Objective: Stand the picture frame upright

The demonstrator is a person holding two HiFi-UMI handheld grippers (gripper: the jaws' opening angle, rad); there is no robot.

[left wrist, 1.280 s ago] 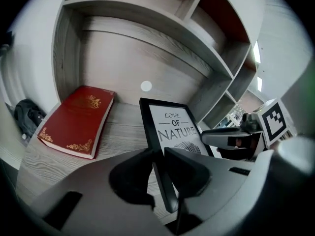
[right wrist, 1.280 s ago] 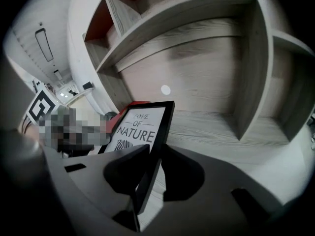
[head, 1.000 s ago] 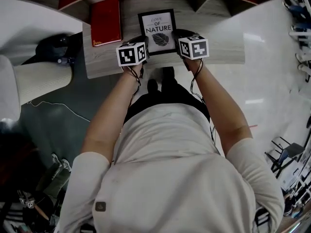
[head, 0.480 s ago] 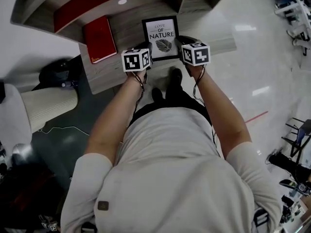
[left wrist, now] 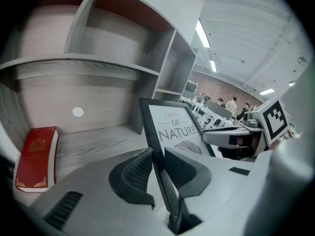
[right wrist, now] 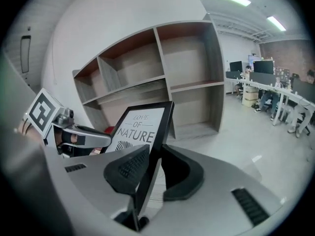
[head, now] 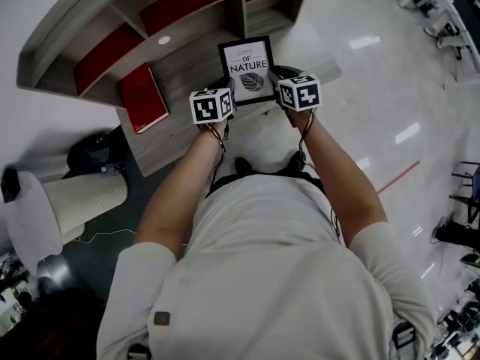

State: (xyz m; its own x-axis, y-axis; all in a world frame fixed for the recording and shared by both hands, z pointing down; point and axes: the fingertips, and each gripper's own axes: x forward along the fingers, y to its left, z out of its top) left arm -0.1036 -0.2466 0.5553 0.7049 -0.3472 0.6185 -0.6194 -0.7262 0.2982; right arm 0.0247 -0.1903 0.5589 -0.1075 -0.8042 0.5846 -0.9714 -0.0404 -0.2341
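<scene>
Since a second ago my head view has swung, so the grey wood-grain shelf unit with red back panels [head: 60, 32] and the flat red hardback book [head: 142, 97] now sit toward the upper left. Through that swing the black-edged rectangular picture frame [head: 247, 67] has stayed pinched between both grippers at the upper middle of the picture, its white print with a dark leaf facing me.

I see the left gripper [head: 227, 90] on the frame's left border and the right gripper [head: 276, 79] on its right border, low down on each side. In the left gripper view the ribbed fingers [left wrist: 133, 173] stand narrow, closed on the black border that runs up between them. In the right gripper view the fingers [right wrist: 125, 168] grip the opposite border the same way, and the frame [right wrist: 142, 127] rises steeply, leaning back toward the shelves.

I cannot tell whether its bottom edge touches the grey wood-grain surface [head: 187, 70]. The book lies flat on that surface at lower left of the left gripper view, well apart from the frame
</scene>
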